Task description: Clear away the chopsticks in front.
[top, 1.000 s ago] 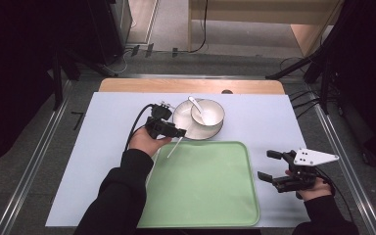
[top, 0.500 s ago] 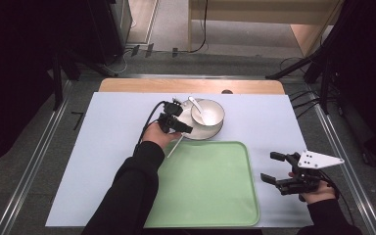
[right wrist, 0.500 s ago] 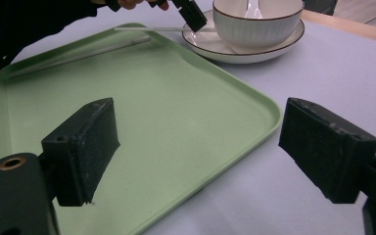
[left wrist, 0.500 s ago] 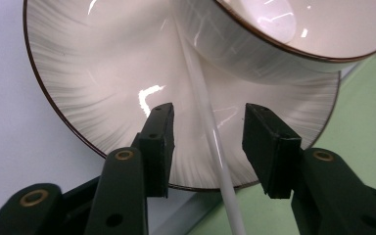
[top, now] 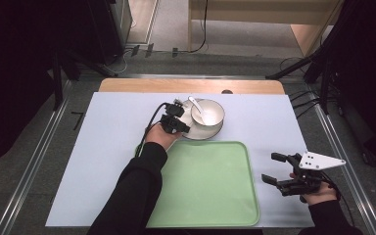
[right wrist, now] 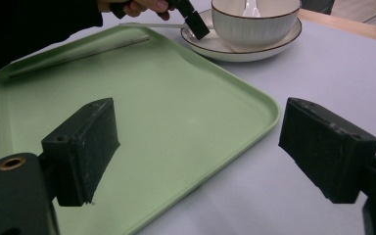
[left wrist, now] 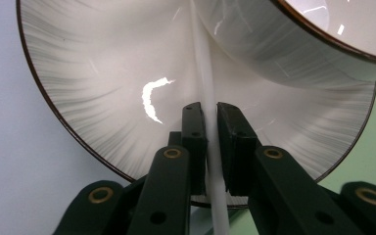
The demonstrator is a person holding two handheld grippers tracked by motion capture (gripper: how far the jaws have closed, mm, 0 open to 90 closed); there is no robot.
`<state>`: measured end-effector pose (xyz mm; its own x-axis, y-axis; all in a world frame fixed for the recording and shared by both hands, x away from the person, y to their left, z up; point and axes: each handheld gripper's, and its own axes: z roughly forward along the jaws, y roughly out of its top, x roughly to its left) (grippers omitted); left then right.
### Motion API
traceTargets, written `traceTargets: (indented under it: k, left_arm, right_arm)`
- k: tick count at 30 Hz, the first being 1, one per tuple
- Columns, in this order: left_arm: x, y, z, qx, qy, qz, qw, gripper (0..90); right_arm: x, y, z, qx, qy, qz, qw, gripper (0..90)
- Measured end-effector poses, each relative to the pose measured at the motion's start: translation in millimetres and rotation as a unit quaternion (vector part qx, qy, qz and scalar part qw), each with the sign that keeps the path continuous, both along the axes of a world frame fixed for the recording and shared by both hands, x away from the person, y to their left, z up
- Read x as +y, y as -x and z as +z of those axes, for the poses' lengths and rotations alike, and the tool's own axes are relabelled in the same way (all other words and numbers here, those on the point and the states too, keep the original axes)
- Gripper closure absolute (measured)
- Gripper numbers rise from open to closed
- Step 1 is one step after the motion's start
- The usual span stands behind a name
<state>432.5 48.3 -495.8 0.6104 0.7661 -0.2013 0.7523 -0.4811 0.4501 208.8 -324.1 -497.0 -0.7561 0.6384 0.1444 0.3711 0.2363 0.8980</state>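
A white bowl (top: 207,112) with a white spoon (top: 197,107) in it stands on a white plate (top: 214,131) at the table's far middle. My left gripper (top: 183,128) reaches down onto the plate's near-left rim. In the left gripper view its jaws (left wrist: 210,110) have just been closing and now pinch a thin white stick (left wrist: 203,63) that lies across the plate (left wrist: 93,73) up against the bowl (left wrist: 293,44). The stick (right wrist: 152,25) runs back from the jaws over the tray's far edge. My right gripper (top: 273,168) hovers open at the near right, nothing between its fingers (right wrist: 83,147).
A green tray (top: 210,196) lies bare in front of the plate, between my two hands. The pale blue table top (top: 112,137) stretches to the left. A wooden strip (top: 142,85) borders the far edge, and cables lie on the floor beyond.
My left hand has moved up and to the right, onto the plate's rim, and its jaws have closed on the white stick. The right gripper has stayed where it was.
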Motion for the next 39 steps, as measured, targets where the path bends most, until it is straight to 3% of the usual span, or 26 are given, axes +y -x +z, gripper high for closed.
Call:
traceTargets:
  k: [5,10,18,20,25,31,36,39]
  left_arm:
    - [1.8,-0.8,1.9,0.003,-0.007,0.008,0.9999,85.1]
    - [7.5,-1.4,7.5,0.011,0.005,0.017,0.9998,85.3]
    - [31.4,-2.4,28.0,0.012,0.021,0.062,0.9978,85.3]
    - [36.6,1.1,35.6,0.005,0.022,0.063,0.9978,85.3]
    - [46.4,15.6,53.4,-0.005,0.024,0.077,0.9967,85.3]
    - [57.3,38.2,70.3,-0.020,0.032,0.076,0.9964,85.3]
    - [66.5,62.2,77.6,-0.034,0.045,0.078,0.9953,85.3]
    - [72.5,77.4,74.3,-0.035,0.050,0.077,0.9952,85.3]
  right_arm:
    - [-1.1,0.6,-0.3,0.000,-0.001,0.000,1.0000,14.9]
    - [-0.6,0.6,-0.2,0.001,0.000,0.003,1.0000,14.9]
    - [-1.6,-0.2,-0.3,0.001,-0.001,0.000,1.0000,14.9]
    - [-1.8,-0.6,-0.5,0.001,-0.001,0.001,1.0000,14.9]
    - [-1.0,-2.1,-0.6,0.002,-0.001,0.002,1.0000,14.9]
    - [1.5,-4.1,-0.3,0.002,0.001,0.005,1.0000,14.9]
    - [2.8,-5.9,-0.5,0.000,0.002,0.007,1.0000,14.9]
    - [4.0,-6.9,-0.5,0.003,0.002,0.009,1.0000,14.8]
